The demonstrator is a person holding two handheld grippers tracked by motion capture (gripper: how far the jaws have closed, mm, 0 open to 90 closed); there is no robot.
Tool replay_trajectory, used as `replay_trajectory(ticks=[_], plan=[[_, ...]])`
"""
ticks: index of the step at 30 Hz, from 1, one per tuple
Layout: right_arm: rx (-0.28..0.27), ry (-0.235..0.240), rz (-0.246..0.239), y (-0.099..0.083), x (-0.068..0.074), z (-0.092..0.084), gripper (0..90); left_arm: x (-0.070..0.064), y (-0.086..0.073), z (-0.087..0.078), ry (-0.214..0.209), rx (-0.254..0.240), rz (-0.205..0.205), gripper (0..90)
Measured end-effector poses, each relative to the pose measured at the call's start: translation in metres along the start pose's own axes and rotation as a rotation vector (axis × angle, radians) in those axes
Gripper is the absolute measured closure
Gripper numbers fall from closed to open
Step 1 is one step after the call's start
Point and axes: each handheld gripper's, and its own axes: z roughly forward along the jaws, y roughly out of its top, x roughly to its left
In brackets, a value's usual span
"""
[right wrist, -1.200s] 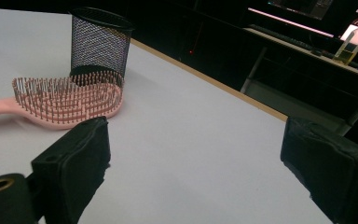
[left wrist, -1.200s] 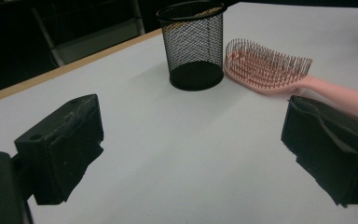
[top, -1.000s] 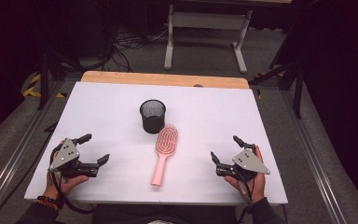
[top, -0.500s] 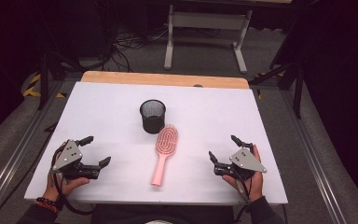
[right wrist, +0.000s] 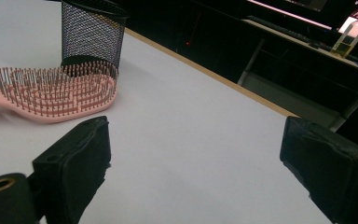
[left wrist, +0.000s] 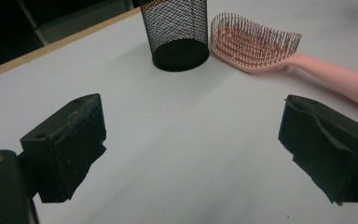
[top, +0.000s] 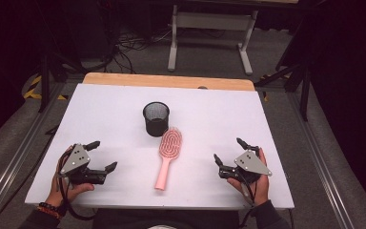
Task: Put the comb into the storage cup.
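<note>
A pink plastic paddle hairbrush [top: 168, 154] lies bristles-up near the middle of the white-topped bench [top: 267, 119], its handle running toward 6 o'clock and its head at the 12 o'clock end. Just beyond the head, at about 11 o'clock from it, stands a black wire-mesh cylindrical cup [top: 156, 118], upright; the brush head lies just beside its base, and whether they touch cannot be told.

The left gripper [top: 101, 156] rests low at 8 o'clock from the brush, well apart from it, its fingers [left wrist: 70, 144] spread wide with bare bench between them. From the left gripper view the cup [left wrist: 177, 32] and brush [left wrist: 261, 46] sit ahead at 12 to 2 o'clock.

The right gripper [top: 228, 150] sits at 4 o'clock from the brush, fingers [right wrist: 74, 163] likewise spread and holding nothing; the brush [right wrist: 56, 95] and cup [right wrist: 91, 35] lie at its 10 o'clock.
</note>
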Motion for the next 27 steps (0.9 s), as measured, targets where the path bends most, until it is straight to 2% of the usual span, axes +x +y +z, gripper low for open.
replay_trajectory(ticks=[9,11,12,14,18,22,27], plan=[[0.010,0.005,-0.004,-0.001,0.001,0.001,9.4,-0.016,0.009,0.016,-0.055,0.054,-0.003,9.9],[0.012,0.007,-0.005,-0.001,0.001,0.002,9.4,-0.022,0.013,0.023,-0.053,0.086,0.004,10.6],[0.015,0.008,-0.005,-0.001,0.001,0.002,9.4,-0.028,0.017,0.029,-0.050,0.122,0.002,10.7],[0.016,0.009,-0.009,-0.001,0.002,0.002,9.4,-0.033,0.022,0.035,-0.049,0.163,-0.015,11.1],[0.024,0.015,-0.006,-0.002,0.001,0.003,9.6,-0.040,0.033,0.046,-0.079,0.217,-0.065,12.7],[0.034,0.020,-0.010,-0.003,0.002,0.004,9.6,-0.047,0.045,0.056,-0.105,0.252,-0.097,12.9],[0.031,0.025,-0.002,-0.003,0.001,0.004,9.6,-0.053,0.056,0.069,-0.114,0.281,-0.148,12.6]])
